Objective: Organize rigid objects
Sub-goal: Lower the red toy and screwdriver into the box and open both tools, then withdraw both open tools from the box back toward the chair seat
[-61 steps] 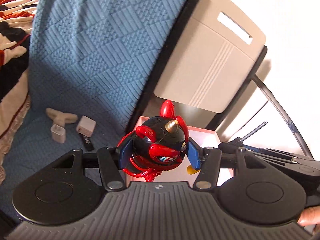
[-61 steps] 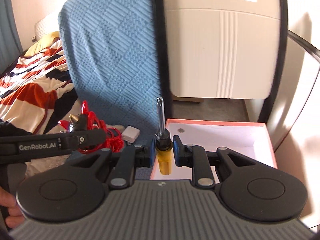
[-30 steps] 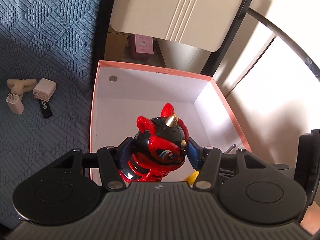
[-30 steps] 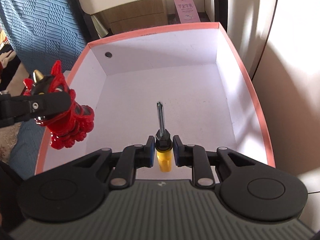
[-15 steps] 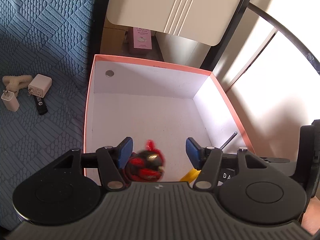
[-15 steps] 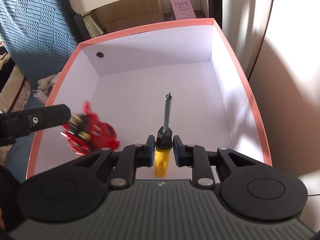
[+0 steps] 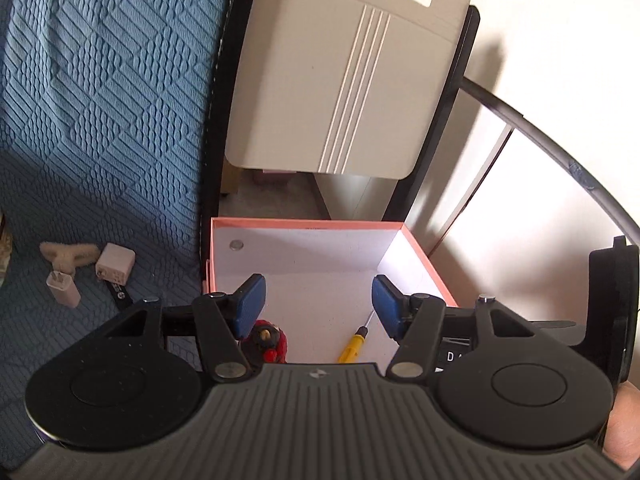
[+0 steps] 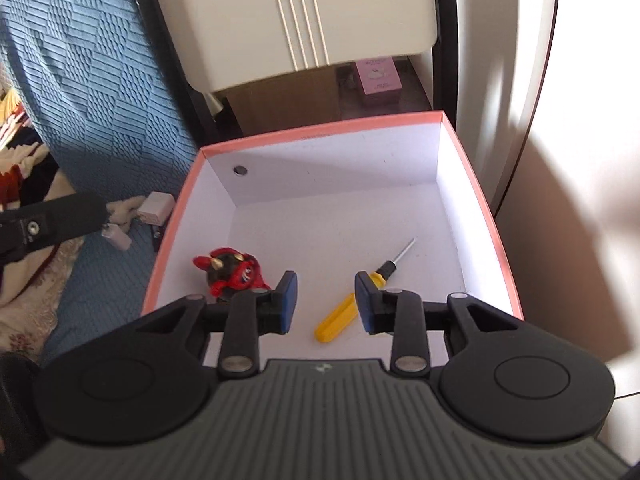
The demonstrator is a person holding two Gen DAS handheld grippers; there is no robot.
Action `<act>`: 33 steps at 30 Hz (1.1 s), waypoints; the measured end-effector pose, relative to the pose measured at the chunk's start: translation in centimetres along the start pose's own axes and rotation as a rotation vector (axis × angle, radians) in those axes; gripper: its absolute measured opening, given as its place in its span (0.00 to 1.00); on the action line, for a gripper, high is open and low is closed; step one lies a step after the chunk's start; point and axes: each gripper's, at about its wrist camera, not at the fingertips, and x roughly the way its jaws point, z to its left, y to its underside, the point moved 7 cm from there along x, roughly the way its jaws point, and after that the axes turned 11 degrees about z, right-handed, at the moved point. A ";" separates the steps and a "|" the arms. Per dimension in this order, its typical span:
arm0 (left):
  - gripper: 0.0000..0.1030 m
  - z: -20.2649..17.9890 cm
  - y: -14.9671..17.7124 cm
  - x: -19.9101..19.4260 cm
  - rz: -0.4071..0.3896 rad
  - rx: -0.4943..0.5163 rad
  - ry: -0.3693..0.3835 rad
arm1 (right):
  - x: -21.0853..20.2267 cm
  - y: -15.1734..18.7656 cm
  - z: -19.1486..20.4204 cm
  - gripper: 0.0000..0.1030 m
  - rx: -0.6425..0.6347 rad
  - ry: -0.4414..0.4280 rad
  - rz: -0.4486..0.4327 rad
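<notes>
Left wrist view: left gripper (image 7: 318,296) with blue-padded jaws spread wide, nothing between them, above the near part of the pink-rimmed box (image 7: 308,223). Red and black horned toy (image 7: 267,340) glossy, partly hidden behind the left finger, lying on the white box floor near the box's left wall. Half a second ago mid-fall and blurred, a second ago clamped in these jaws; now released and at rest. Yellow-handled screwdriver (image 7: 354,344) on the box floor toward the right wall, metal shaft slanting up toward the far right corner. On the blue cover (image 7: 92,100) left of the box: two white chargers (image 7: 115,263), a black stick (image 7: 119,294), a cream fuzzy piece (image 7: 68,253).

Right wrist view: right gripper (image 8: 326,302) with jaws parted and empty; earlier clamped on the screwdriver's black collar. Screwdriver (image 8: 348,306) flat on the box (image 8: 320,132) floor near the front edge, long axis diagonal, handle toward the near left, tip toward the far right. Toy (image 8: 230,274) by the left wall, gold horns toward the far side. Cream chair back (image 8: 292,12) beyond the box.
</notes>
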 end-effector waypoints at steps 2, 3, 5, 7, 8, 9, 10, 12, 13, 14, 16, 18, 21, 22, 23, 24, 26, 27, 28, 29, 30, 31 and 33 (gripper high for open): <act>0.63 0.7 -0.2 -1.2 -0.018 -0.004 0.000 | -1.4 -0.5 1.2 0.34 -0.006 -0.010 -0.030; 0.63 1.2 -0.2 -1.7 -0.025 -0.009 -0.004 | -2.0 -0.7 1.7 0.34 -0.008 -0.006 -0.043; 0.63 2.3 -0.3 -2.9 -0.042 -0.017 -0.011 | -3.3 -0.9 2.8 0.34 -0.018 -0.003 -0.074; 0.63 3.2 -0.5 -4.2 -0.066 -0.020 -0.019 | -4.3 -1.1 3.8 0.34 -0.036 -0.012 -0.104; 0.63 3.7 -0.6 -4.9 -0.079 -0.021 -0.024 | -4.8 -1.2 4.4 0.34 -0.038 -0.010 -0.117; 0.63 4.2 -0.7 -5.7 -0.093 -0.023 -0.031 | -5.2 -1.2 4.8 0.34 -0.041 -0.010 -0.127; 0.63 4.6 -0.8 -6.4 -0.109 -0.024 -0.040 | -5.6 -1.1 5.3 0.34 -0.047 -0.012 -0.137; 0.64 5.4 -0.8 -7.6 -0.139 -0.022 -0.050 | -6.2 -1.1 6.3 0.34 -0.064 -0.009 -0.158; 0.66 5.7 -0.7 -8.0 -0.153 -0.021 -0.048 | -6.5 -1.0 6.8 0.34 -0.070 -0.007 -0.166; 0.67 6.0 -0.5 -8.3 -0.157 -0.025 -0.042 | -6.6 -0.9 7.2 0.34 -0.075 -0.009 -0.174; 0.67 6.7 0.0 -8.6 -0.159 -0.033 -0.042 | -6.7 -0.7 8.0 0.34 -0.085 -0.008 -0.183; 0.67 7.5 0.5 -8.9 -0.171 -0.034 -0.052 | -6.7 -0.3 8.8 0.34 -0.101 -0.005 -0.190; 0.67 8.5 1.2 -9.3 -0.182 -0.041 -0.049 | -6.6 0.6 10.2 0.34 -0.120 -0.003 -0.192; 0.67 8.8 1.4 -9.5 -0.188 -0.043 -0.048 | -6.5 0.9 10.7 0.34 -0.126 -0.006 -0.193; 0.67 9.1 1.6 -9.6 -0.196 -0.044 -0.048 | -6.4 1.2 11.2 0.34 -0.133 -0.006 -0.193; 0.67 9.4 1.8 -9.8 -0.203 -0.043 -0.046 | -6.3 1.5 11.7 0.34 -0.141 -0.006 -0.194; 0.67 9.8 2.4 -10.0 -0.208 -0.035 -0.045 | -5.9 1.9 12.6 0.34 -0.160 -0.011 -0.200; 0.67 10.0 2.6 -10.0 -0.209 -0.029 -0.050 | -5.7 2.2 13.1 0.34 -0.166 -0.013 -0.202; 0.67 10.3 2.8 -10.1 -0.210 -0.026 -0.064 | -5.4 2.4 13.4 0.34 -0.168 -0.017 -0.203; 0.67 10.7 3.1 -10.2 -0.210 -0.033 -0.084 | -5.1 2.6 13.8 0.34 -0.172 -0.023 -0.199; 0.67 11.2 3.2 -10.2 -0.214 -0.040 -0.099 | -4.8 2.8 14.1 0.34 -0.176 -0.030 -0.194; 0.67 11.7 3.3 -10.3 -0.216 -0.043 -0.099 | -4.6 3.0 14.4 0.34 -0.179 -0.034 -0.193; 0.67 12.5 3.6 -10.3 -0.215 -0.053 -0.091 | -4.1 3.4 15.0 0.34 -0.183 -0.036 -0.198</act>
